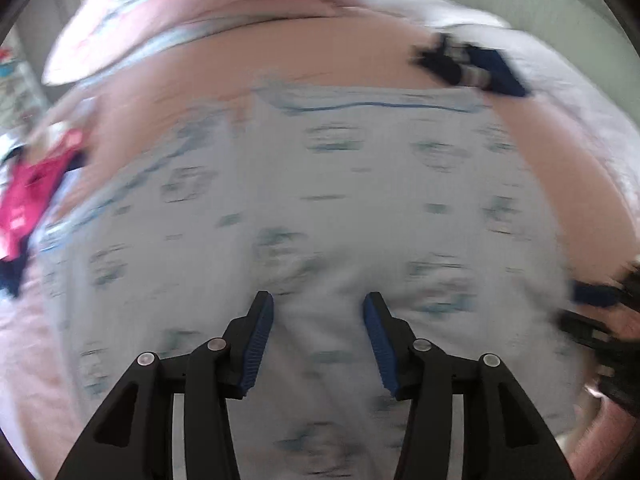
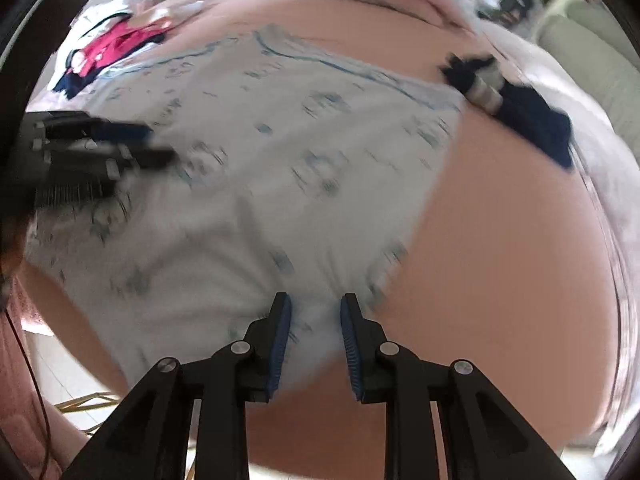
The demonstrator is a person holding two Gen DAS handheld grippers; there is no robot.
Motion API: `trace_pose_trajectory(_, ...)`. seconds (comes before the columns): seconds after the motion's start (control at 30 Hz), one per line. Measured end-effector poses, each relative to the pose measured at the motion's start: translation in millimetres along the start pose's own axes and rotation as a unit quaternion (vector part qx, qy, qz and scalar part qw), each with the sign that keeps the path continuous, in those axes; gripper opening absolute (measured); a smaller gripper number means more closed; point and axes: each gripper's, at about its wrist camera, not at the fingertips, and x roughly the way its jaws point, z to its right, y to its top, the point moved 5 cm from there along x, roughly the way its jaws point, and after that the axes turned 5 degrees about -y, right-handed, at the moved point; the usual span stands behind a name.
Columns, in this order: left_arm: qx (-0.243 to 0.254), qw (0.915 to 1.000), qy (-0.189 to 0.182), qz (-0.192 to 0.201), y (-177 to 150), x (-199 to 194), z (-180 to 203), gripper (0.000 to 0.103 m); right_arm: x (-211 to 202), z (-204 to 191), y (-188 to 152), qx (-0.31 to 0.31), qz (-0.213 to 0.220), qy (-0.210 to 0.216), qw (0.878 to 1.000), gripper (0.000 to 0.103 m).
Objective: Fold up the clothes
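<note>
Both views motion-blurred. Far left, a pile of pink/red and navy clothes [image 1: 28, 200] sits at the edge of the bed [image 1: 160, 128] (pink sheet, no worktop here); same pile shows upper left in the right wrist view [image 2: 108, 52]. Centre: the pale blue printed garment [image 1: 320, 200], small grey-blue motifs and a darker blue trim line along its far edge, lies spread flat on the pink sheet and fills most of the left wrist view. Left hand-held gripper [image 1: 318, 320] points down at the garment's near part, 2 blue pads [image 1: 258, 340] standing moderately apart, cloth visible under the gap but nothing pinched, pads not pressing on fabric. In the right wrist view that same gripper appears as a blurred black shape at the left edge [image 2: 92, 152], over the garment [image 2: 280, 152]. Right hand-held gripper [image 2: 316, 320] sits at the garment's near right corner, jaws narrow, a bunched fold of the pale cloth squeezed between the blue pads [image 2: 282, 344], creases radiating from the pinch. In the left view it is only a black blur at the right edge [image 1: 600, 320]. Further right, a folded navy item with a grey-white striped band [image 2: 516, 108] lies on the bed beyond the garment's far right corner, just apart from it [image 1: 472, 64]. A pink-and-white pillow [image 1: 192, 8] lies at the head.
</note>
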Motion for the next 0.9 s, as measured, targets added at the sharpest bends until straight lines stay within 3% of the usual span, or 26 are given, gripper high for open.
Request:
trace_pose_trajectory(0.1,-0.016,0.9994,-0.028,0.015,5.1,-5.7,-1.1,0.046,-5.1,10.2,-9.3,0.025,-0.013,-0.004,1.000,0.023)
trace_pose_trajectory(0.2,0.043,0.9943,-0.084,0.048,7.9,-19.7,31.5,0.046,-16.0,19.1,0.1,0.068,0.009,0.026,0.997,0.023)
trace_pose_trajectory(0.27,0.079,0.9879,-0.127,0.040,2.9,-20.5,56.5,0.046,-20.8,16.8,18.8,0.081,0.037,0.055,0.995,0.026)
trace_pose_trajectory(0.37,0.133,0.9871,-0.089,0.010,-6.3,-0.8,78.2,0.048,-13.3,-2.7,37.2,0.058,0.046,0.096,0.993,0.027)
trace_pose_trajectory(0.43,0.108,0.9912,-0.076,0.014,-2.1,1.7,64.2,0.049,11.3,-18.0,29.8,0.026,0.007,0.085,0.996,0.024)
trace_pose_trajectory(0.53,0.048,0.9969,-0.060,0.018,7.6,2.0,34.5,0.051,13.3,-10.2,13.4,0.026,0.010,0.062,0.998,0.023)
trace_pose_trajectory(0.67,-0.004,0.9944,-0.091,0.054,6.3,-19.9,12.4,0.050,6.1,19.1,-9.5,0.102,-0.004,0.077,0.992,0.021)
trace_pose_trajectory(0.8,0.049,0.9917,-0.100,0.064,-15.2,-39.9,37.3,0.051,-8.6,12.0,-10.5,0.097,0.025,0.048,0.994,0.025)
trace_pose_trajectory(0.9,0.067,0.9919,-0.102,0.038,-34.2,-34.8,52.9,0.051,-23.7,-13.7,-3.6,0.077,0.068,0.069,0.992,0.025)
